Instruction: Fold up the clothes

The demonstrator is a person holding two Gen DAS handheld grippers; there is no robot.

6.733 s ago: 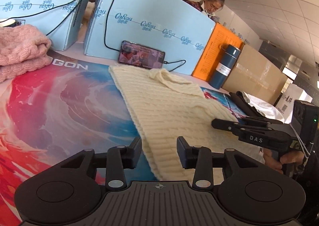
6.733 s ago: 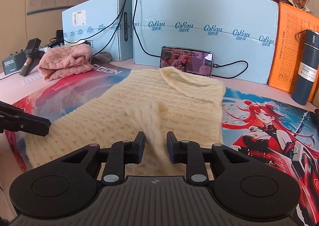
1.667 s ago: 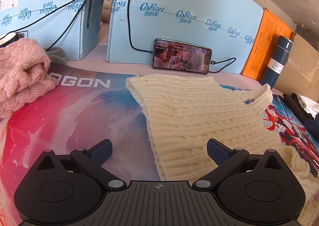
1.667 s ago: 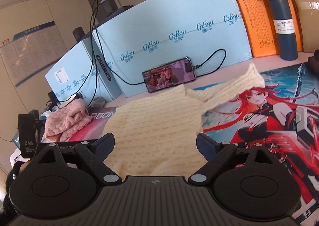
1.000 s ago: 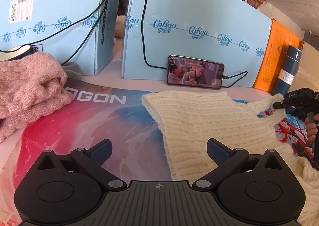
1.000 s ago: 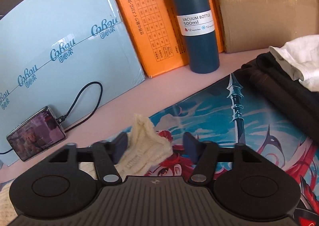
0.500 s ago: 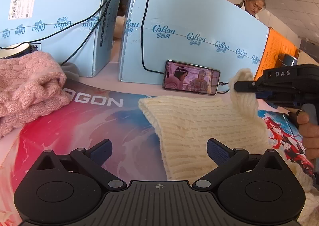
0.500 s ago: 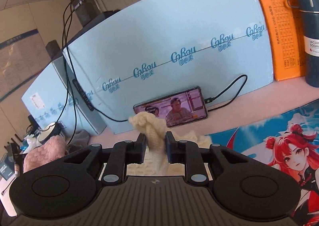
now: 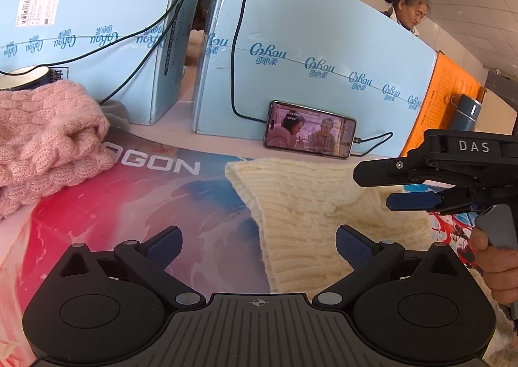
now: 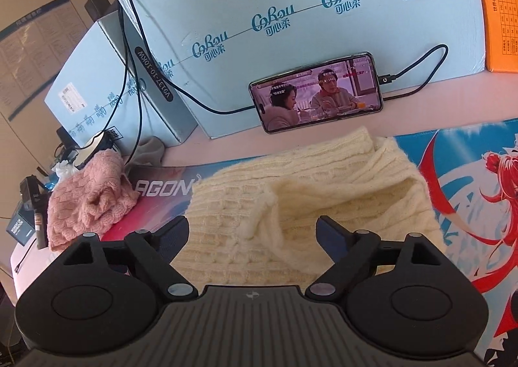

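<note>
1. Mid-fold on a cream cable-knit sweater (image 10: 310, 205): it lies on the printed desk mat (image 9: 106, 205), just near of the phone (image 10: 315, 91) that leans on the pale blue Corou box (image 10: 291, 52). A sleeve is laid across the sweater's body.

2. The right gripper (image 10: 252, 234) hovers over the sweater with its jaws spread wide and nothing between them. In the left wrist view it reaches in from the right, above the knit.

3. The left gripper (image 9: 257, 242) is likewise wide open and empty. It sits at the sweater's near-left edge, over the mat.

4. Half a second ago the right gripper was clamped on the raised sleeve tip; now it has let go and the sleeve rests on the body. The left gripper has stayed open throughout.

5. Judged from the lie of the cloth, the sleeve fold looks done. The next move likely calls for both grippers to pinch an edge of the sweater and carry it over the body.

6. A folded pink knit (image 9: 42, 140) sits well apart at far left.
</note>
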